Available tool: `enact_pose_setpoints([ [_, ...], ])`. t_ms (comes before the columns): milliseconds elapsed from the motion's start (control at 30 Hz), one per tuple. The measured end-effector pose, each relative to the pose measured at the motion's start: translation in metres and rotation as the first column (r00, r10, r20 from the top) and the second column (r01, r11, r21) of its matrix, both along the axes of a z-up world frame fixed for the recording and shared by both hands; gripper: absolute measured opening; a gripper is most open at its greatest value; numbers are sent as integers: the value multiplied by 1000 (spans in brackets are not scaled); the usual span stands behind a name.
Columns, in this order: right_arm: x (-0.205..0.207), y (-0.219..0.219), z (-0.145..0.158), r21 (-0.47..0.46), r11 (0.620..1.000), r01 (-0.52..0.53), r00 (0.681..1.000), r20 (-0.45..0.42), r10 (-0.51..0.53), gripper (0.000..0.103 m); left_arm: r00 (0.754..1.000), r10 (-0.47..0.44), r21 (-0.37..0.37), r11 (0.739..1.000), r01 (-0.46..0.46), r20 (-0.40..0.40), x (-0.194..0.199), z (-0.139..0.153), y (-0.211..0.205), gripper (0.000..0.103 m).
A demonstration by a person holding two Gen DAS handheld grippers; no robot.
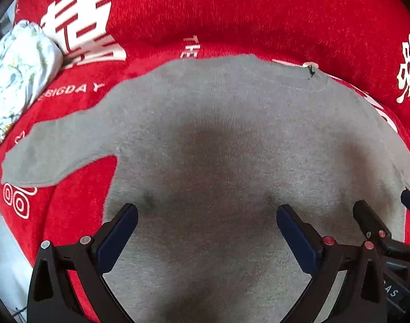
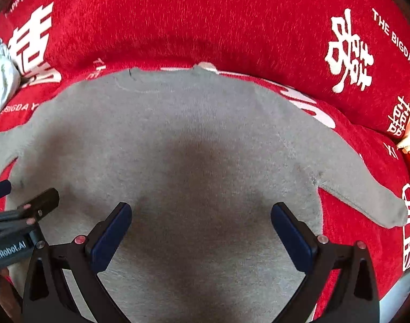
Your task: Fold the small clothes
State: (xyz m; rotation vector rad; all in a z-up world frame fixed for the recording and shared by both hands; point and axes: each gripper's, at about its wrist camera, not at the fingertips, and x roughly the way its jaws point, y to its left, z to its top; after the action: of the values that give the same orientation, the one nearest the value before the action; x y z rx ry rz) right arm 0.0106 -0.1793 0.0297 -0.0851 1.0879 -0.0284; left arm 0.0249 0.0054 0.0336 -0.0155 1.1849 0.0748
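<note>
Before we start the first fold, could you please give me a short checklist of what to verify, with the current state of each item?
1. Grey top lies flat on the red cover: ok.
2. Both sleeves spread out, left sleeve and right sleeve: ok.
3. Left gripper open, holding nothing: ok.
4. Right gripper open, holding nothing: ok.
5. Patterned cloth bundle clear of the top: ok.
6. Bottom hem lies straight: cannot tell, out of view.
</note>
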Motion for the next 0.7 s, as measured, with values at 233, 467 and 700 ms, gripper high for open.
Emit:
enact_pose_setpoints([
  [233, -2, -9, 16, 29, 999, 34, 998, 52, -35, 103, 999, 36, -12, 999, -35, 36, 1, 14, 2, 103],
  [467, -2, -25, 22, 73, 995, 69, 994, 76, -74, 103, 998, 34, 2, 999, -34, 55, 2, 21, -6, 103],
  [700, -3, -39, 26, 82, 993, 90, 991, 90, -97, 103, 998, 24, 16, 1000, -25, 55, 3, 22, -18, 103],
])
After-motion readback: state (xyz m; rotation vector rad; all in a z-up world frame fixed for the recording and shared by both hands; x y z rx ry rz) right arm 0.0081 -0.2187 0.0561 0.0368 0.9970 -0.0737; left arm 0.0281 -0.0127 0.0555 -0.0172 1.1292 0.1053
